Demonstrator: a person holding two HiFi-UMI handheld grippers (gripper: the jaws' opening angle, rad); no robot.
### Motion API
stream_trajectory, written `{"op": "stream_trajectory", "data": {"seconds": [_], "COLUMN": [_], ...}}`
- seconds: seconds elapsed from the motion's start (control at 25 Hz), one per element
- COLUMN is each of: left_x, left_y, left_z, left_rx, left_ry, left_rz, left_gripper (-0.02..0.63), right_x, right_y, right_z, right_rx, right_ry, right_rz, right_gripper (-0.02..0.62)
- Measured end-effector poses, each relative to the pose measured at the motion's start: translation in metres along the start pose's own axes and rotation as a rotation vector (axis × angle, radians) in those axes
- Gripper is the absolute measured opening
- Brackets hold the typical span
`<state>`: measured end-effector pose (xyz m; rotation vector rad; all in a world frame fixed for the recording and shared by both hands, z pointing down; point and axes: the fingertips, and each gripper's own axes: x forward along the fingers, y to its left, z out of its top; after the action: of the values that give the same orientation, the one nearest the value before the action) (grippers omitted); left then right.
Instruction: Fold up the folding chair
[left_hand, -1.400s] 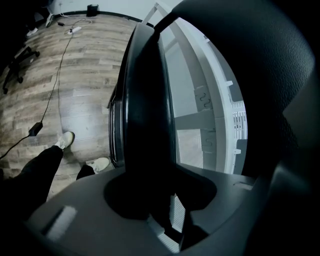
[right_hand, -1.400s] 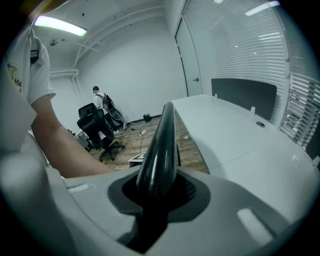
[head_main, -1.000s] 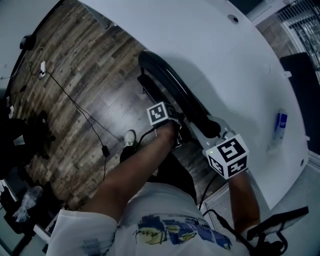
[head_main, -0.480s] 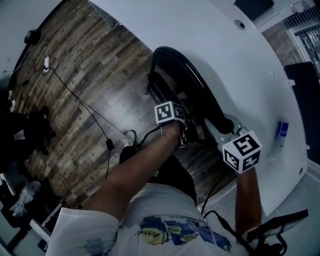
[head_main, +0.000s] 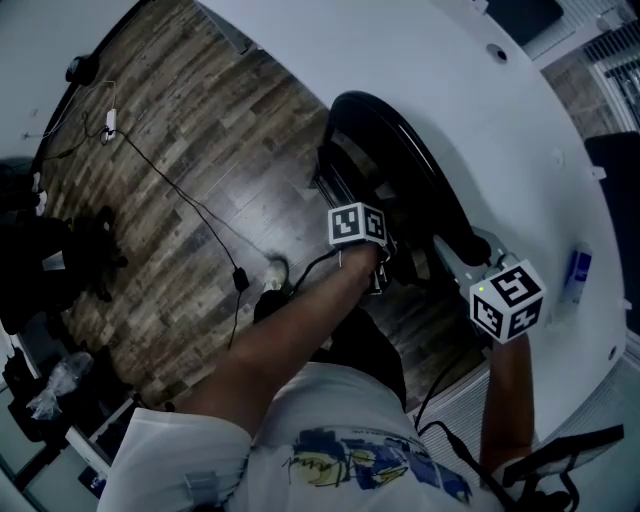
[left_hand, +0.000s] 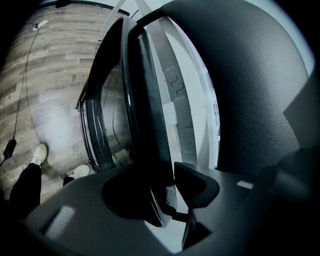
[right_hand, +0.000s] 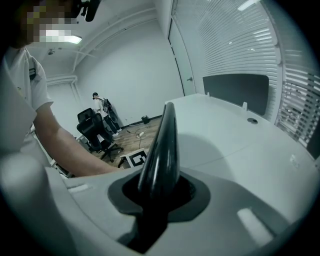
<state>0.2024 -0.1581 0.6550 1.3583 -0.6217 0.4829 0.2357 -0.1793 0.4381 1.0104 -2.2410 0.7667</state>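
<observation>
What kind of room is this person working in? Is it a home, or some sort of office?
Most likely an office or lab workroom. There is a large white desk with cable holes, wheeled black office chairs by the far wall, slatted window blinds, and cables trailing over the wood-look floor.

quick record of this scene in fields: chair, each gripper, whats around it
chair: black folding chair, upright beside the white table
left gripper: fingers closed on a dark panel of the chair, though its jaws have just been opening
right gripper: closed on the chair's glossy black curved edge
floor: wooden floor, with a black cable trailing across it
</observation>
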Motion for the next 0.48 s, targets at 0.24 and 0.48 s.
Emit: {"op": "stream_trajectory", "data": {"seconds": [0.24, 0.48], "left_x": [-0.008, -0.023], "left_y": [-0.006, -0.004], "left_z": [0.003, 0.011], "left_rx": [0.040, 0.078], "left_ry": [0.012, -0.014], "left_rz": [-0.079, -0.123], "left_gripper": [0.183, 0.183], "right_x": [0.002, 0.001], "right_y": [-0.002, -0.010], "right_z": [0.000, -0.004], "right_rx": [0.007, 0.030], "right_ry": [-0.003, 0.011], "right_rz": [-0.018, -0.042], "right_gripper": [0.081, 0.091]}}
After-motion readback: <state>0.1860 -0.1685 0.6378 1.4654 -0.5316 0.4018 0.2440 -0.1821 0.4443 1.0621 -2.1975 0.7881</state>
